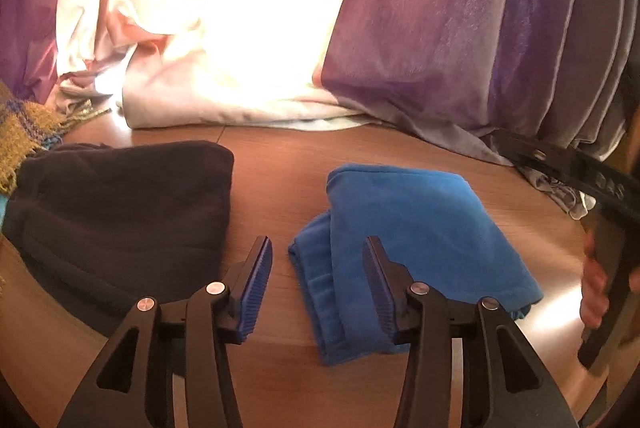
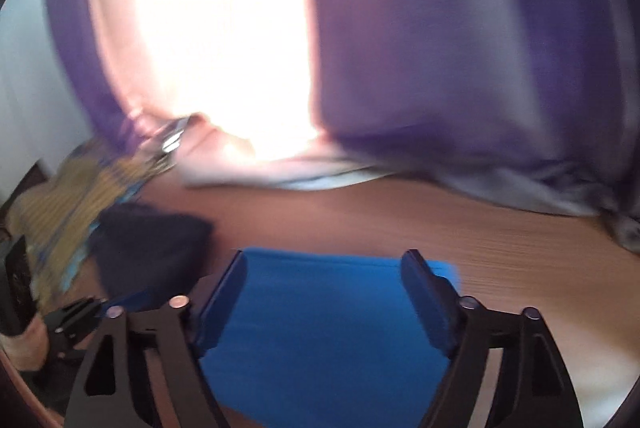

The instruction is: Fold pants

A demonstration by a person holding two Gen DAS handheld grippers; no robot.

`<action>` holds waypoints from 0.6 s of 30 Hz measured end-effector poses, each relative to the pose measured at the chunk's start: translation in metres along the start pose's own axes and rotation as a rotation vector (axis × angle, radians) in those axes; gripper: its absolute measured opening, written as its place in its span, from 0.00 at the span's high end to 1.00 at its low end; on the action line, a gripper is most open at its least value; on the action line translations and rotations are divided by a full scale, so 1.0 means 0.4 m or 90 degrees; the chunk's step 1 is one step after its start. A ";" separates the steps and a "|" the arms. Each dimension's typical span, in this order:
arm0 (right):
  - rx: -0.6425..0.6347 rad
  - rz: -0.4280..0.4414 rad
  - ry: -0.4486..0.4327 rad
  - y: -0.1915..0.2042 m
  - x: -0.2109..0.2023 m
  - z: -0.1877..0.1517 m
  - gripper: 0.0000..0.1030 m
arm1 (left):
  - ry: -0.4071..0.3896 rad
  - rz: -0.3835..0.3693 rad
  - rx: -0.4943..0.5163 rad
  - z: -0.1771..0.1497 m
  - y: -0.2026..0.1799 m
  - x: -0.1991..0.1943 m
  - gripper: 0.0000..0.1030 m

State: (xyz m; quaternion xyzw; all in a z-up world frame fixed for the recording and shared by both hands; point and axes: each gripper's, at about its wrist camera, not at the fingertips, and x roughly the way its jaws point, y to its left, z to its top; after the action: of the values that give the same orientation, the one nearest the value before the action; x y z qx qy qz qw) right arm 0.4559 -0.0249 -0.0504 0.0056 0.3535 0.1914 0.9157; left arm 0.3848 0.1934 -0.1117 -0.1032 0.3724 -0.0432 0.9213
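Note:
The blue pants (image 1: 412, 248) lie folded into a small bundle on the wooden table (image 1: 276, 172). My left gripper (image 1: 318, 248) is open and empty, hovering over the bundle's left edge. In the right wrist view, which is motion-blurred, my right gripper (image 2: 324, 268) is open and empty above the blue pants (image 2: 320, 332). The right gripper's black body (image 1: 600, 200) and the hand on it show at the right edge of the left wrist view.
A folded dark garment (image 1: 120, 220) lies left of the blue pants, also in the right wrist view (image 2: 152, 248). A yellow-blue woven cloth (image 1: 24, 132) is at the far left. White and purple curtains (image 1: 420, 28) hang onto the table's back.

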 end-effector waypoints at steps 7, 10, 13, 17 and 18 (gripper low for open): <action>0.144 -0.090 0.004 -0.157 -0.002 -0.095 0.18 | 0.032 0.016 -0.020 0.011 -0.010 0.070 0.46; 0.194 -0.066 0.025 -0.190 0.027 -0.134 0.18 | 0.042 0.025 -0.011 0.014 -0.018 0.094 0.45; 0.216 -0.048 0.041 -0.201 0.061 -0.155 0.18 | 0.058 0.020 -0.012 0.015 -0.020 0.117 0.45; 0.250 -0.029 0.063 -0.229 0.094 -0.186 0.18 | 0.069 0.015 -0.024 0.012 -0.014 0.141 0.44; 0.255 -0.023 0.068 -0.233 0.096 -0.191 0.18 | 0.075 0.015 -0.021 0.009 -0.013 0.150 0.44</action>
State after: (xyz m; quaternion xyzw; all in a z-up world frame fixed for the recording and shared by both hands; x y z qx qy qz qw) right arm 0.4647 -0.1073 -0.1462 0.1710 0.4324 0.1010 0.8795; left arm 0.4305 0.1797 -0.1485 -0.1112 0.4279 -0.0319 0.8964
